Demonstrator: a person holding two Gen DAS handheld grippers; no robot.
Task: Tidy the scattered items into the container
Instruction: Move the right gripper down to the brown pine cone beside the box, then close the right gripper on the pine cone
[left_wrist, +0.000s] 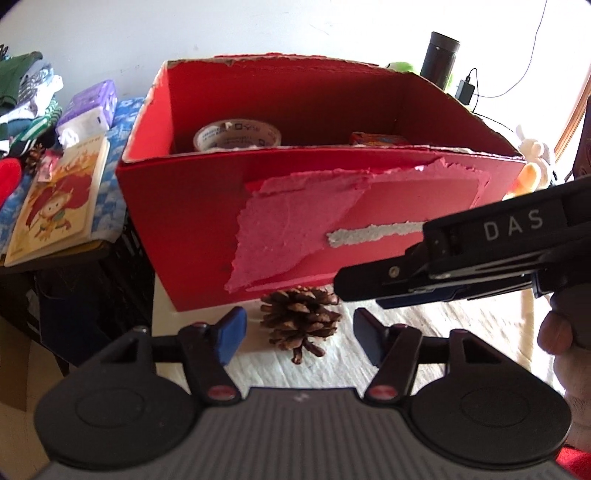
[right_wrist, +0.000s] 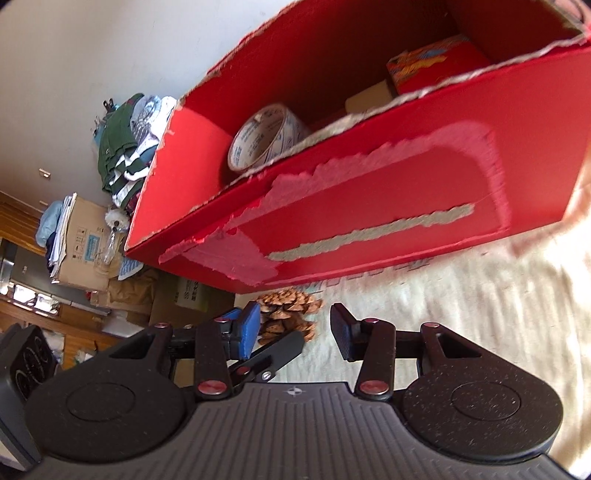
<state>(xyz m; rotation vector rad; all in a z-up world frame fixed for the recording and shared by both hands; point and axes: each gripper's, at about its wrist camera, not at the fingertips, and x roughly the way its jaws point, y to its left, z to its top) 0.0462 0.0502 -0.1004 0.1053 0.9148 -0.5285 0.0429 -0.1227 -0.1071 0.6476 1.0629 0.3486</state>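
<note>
A brown pine cone (left_wrist: 301, 319) lies on the pale cloth just in front of the red cardboard box (left_wrist: 192, 206). My left gripper (left_wrist: 299, 334) is open, its fingers on either side of the cone without touching it. My right gripper (right_wrist: 293, 334) is open and empty; the cone (right_wrist: 286, 314) shows between its fingers, farther off, below the box (right_wrist: 461, 122). The right gripper also shows from the side in the left wrist view (left_wrist: 369, 288), to the right of the cone. Inside the box lie a tape roll (left_wrist: 236, 136) and a small colourful packet (left_wrist: 376, 139).
A picture book (left_wrist: 55, 206), tissue packs (left_wrist: 88, 110) and piled clothes (left_wrist: 26, 96) lie on a low surface left of the box. A dark flask (left_wrist: 441, 59), a charger and soft toys (left_wrist: 532, 162) stand behind and right. Cardboard cartons (right_wrist: 85, 243) are stacked on the far left.
</note>
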